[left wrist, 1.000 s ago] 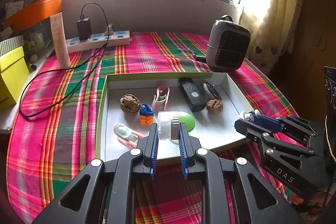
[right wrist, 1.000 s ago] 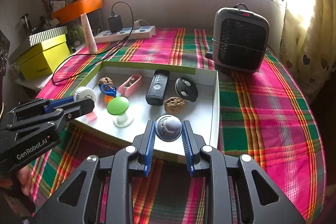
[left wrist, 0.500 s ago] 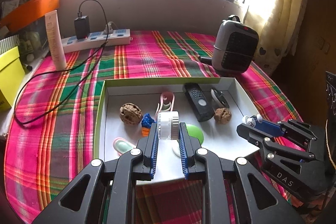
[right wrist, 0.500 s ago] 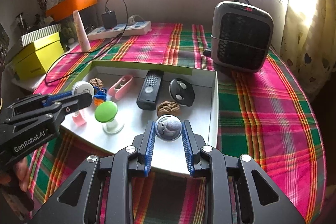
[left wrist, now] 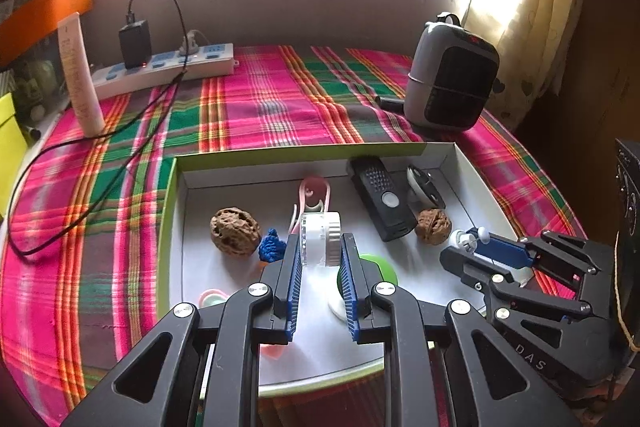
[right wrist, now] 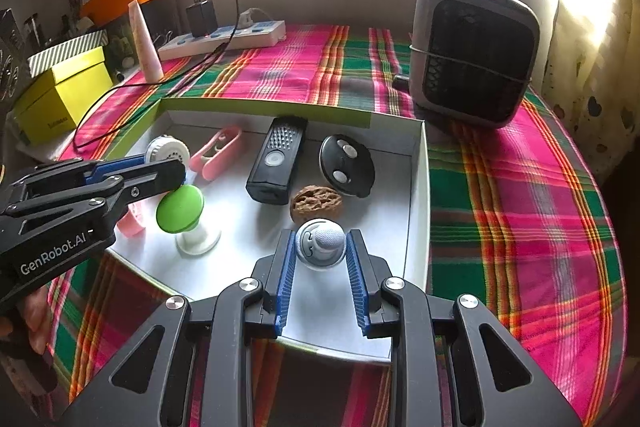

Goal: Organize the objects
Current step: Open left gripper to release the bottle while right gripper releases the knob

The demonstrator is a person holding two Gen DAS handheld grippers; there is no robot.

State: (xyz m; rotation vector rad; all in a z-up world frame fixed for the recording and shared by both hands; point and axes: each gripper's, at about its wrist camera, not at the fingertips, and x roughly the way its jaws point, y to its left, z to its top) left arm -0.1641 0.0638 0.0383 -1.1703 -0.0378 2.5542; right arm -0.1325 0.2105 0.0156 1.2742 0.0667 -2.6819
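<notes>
Both mid-delivery over white tray: left hand-held gripper clamped on clear jar, right hand-held gripper clamped on grey knob. Remotes, walnuts already inside; two drops left.

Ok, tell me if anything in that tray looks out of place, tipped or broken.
Nothing stands out. The tray holds two walnuts, a black remote, a round key fob, a pink clip and a green-topped stand, loosely scattered, none visibly damaged.
</notes>
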